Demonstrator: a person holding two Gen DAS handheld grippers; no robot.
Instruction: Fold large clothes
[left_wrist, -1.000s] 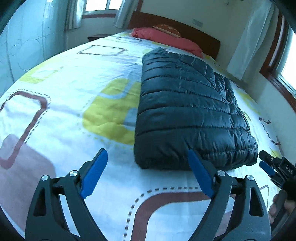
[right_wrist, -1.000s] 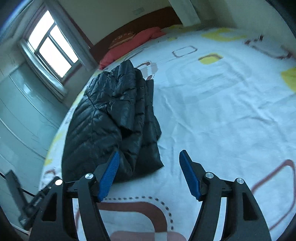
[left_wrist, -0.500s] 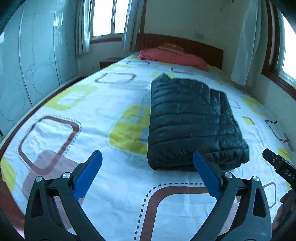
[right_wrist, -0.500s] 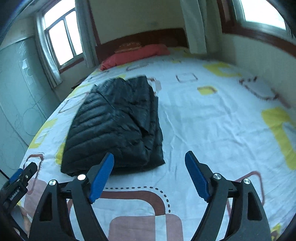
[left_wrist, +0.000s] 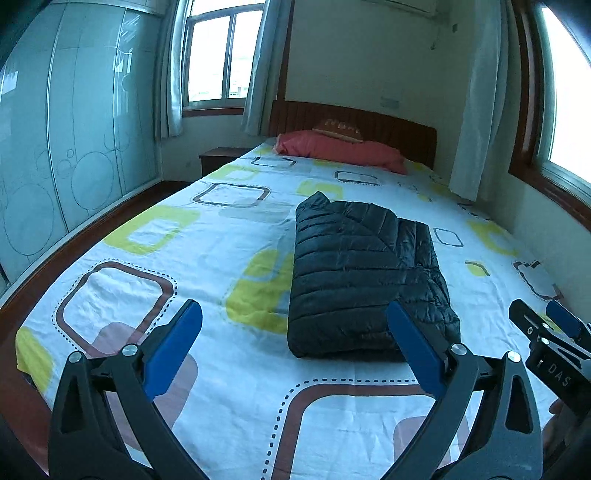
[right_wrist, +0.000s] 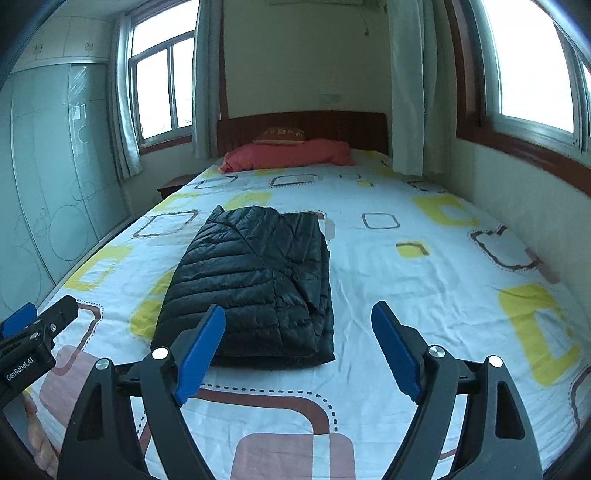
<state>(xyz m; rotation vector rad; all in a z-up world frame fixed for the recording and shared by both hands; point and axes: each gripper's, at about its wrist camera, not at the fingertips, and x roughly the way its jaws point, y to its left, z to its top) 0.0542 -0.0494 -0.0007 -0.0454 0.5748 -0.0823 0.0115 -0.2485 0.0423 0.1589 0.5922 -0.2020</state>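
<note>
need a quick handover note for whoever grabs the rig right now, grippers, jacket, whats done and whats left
Left gripper: open, nothing between its fingers; jaws have just been opening.
Right gripper: open and empty too; jaws have just been opening.
Black puffer jacket: lies folded into a compact rectangle on the patterned bedsheet, past both grippers, touched by neither.
Done: the fold looks finished.
Left: probably nothing; at most neaten the uneven layered edge on the jacket's right side.

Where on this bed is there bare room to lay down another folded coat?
Bare sheet runs between the folded black jacket and the wall-side edge of the bed, between the jacket and the wardrobe-side edge, and up to the red pillow. Only the jacket's strip down the middle is taken.
</note>
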